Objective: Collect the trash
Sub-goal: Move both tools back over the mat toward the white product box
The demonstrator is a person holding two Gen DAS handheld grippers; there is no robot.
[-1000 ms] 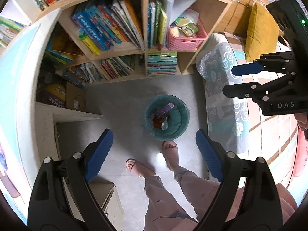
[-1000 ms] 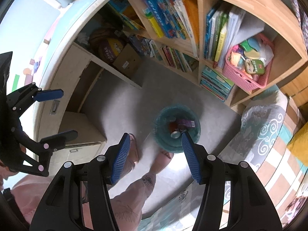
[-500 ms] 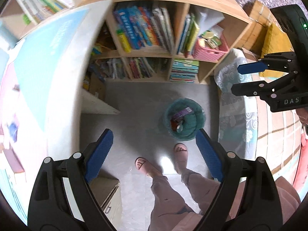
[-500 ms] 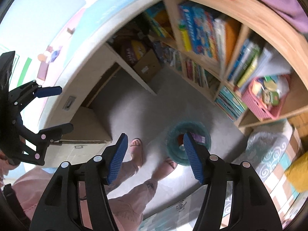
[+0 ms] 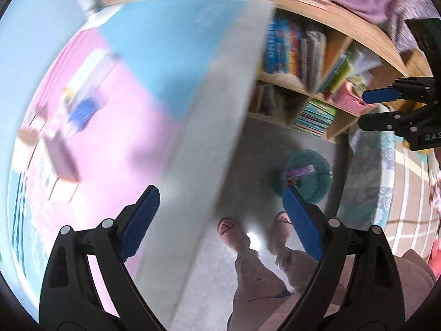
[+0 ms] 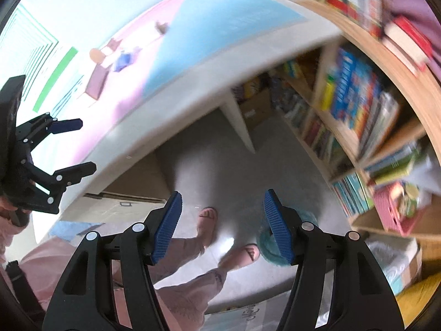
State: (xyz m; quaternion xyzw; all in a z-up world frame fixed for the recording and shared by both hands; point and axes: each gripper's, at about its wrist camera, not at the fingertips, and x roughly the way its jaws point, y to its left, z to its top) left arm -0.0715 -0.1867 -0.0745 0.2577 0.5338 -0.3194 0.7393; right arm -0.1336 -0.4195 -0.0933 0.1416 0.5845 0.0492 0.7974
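A teal trash bin (image 5: 308, 176) stands on the grey floor by my feet, with a purple wrapper (image 5: 299, 171) and other trash in it. In the right wrist view only its rim (image 6: 264, 244) shows behind a finger. My left gripper (image 5: 217, 220) is open and empty, high over the desk edge. My right gripper (image 6: 223, 227) is open and empty, high above the floor. Small blurred items (image 5: 77, 113) lie on the pink and blue desk top (image 5: 115, 88); they also show in the right wrist view (image 6: 115, 58). Each gripper shows in the other's view.
A wooden bookshelf (image 5: 300, 82) full of books stands behind the bin, with a pink basket (image 6: 397, 209). A patterned cushion (image 5: 369, 171) lies right of the bin. A cardboard box (image 6: 253, 110) sits under the desk. My sandalled feet (image 5: 228, 229) stand on the floor.
Both grippers have risen and swung left, from over the bin toward the desk. The desk top now fills much of both views and the bin looks smaller. Both stay open.
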